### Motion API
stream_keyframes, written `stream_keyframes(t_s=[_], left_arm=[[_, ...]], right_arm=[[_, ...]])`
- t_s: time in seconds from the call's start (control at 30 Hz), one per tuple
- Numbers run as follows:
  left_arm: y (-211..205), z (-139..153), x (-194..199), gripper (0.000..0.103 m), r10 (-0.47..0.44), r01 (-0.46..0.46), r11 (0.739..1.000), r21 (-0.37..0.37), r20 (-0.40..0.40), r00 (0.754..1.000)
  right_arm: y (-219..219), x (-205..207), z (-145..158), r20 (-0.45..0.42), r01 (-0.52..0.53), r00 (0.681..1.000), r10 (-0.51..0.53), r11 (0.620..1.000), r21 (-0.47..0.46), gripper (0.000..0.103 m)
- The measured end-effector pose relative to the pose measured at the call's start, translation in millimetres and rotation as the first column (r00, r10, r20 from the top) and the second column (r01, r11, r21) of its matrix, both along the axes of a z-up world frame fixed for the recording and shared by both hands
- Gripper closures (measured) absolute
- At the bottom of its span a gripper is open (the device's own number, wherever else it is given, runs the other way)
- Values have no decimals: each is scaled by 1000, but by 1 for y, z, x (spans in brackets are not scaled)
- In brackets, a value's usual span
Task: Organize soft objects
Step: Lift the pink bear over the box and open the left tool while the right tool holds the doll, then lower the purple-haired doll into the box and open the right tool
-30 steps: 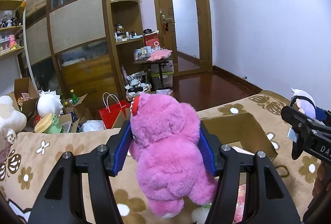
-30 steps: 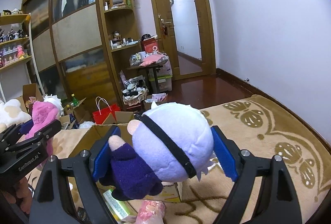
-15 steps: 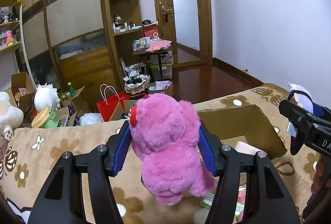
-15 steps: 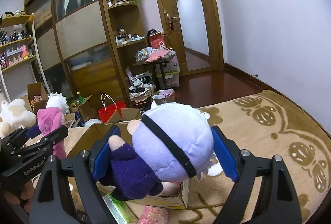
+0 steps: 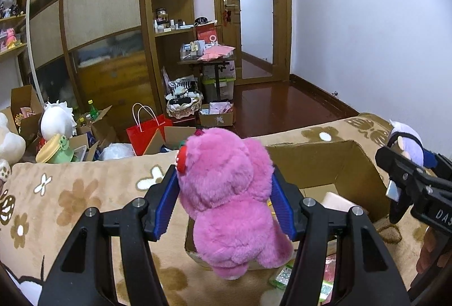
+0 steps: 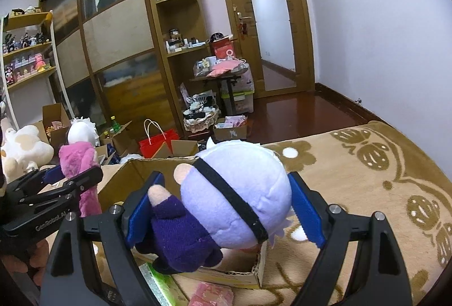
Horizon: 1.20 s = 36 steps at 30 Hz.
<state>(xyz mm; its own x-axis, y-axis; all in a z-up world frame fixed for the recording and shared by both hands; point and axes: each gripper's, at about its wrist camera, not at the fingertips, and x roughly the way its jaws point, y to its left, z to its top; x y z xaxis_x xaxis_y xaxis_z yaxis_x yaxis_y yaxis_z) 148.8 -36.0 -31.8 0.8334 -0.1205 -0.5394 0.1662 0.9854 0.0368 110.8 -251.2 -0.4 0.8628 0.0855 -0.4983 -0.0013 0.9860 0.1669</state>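
Pinching a pink plush bear between its blue pads, the left tool holds the toy upright above the near-left corner of an open cardboard box. That box sits on a bed covered with a tan blanket patterned with flowers and butterflies. On the right, the right tool is clamped on a round plush doll with a pale lilac head, a black band across it and a dark purple body; the doll hangs over the same box, nearer its right side, with the pads pressing the head and body from either side. Inside the box a pale pink item shows, and small packets lie on the blanket just in front of it. Beyond the bed stand a red paper bag, more boxes and white plush toys on the floor
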Motion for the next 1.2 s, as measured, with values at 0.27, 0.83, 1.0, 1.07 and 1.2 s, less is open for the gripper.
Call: stream_keyframes(t_s=[0.27, 0.83, 1.0, 1.07, 1.2], left_arm=[[-5, -12, 10, 40, -13, 15, 999, 28, -50, 999], [9, -27, 18, 12, 18, -20, 1000, -9, -181, 983], [14, -20, 9, 8, 37, -37, 999, 6, -177, 983], [15, -17, 3, 6, 52, -51, 999, 8, -179, 983], [18, -13, -9, 5, 54, -51, 999, 19, -185, 981]], right_arm=[[5, 8, -11, -28, -9, 1000, 8, 1000, -18, 12], [4, 9, -15, -46, -7, 999, 8, 1000, 13, 0], [1, 3, -7, -45, 18, 999, -17, 999, 33, 0], [-1, 0, -4, -49, 25, 999, -23, 999, 42, 0], [0, -9, 1, -54, 34, 998, -31, 998, 53, 0]])
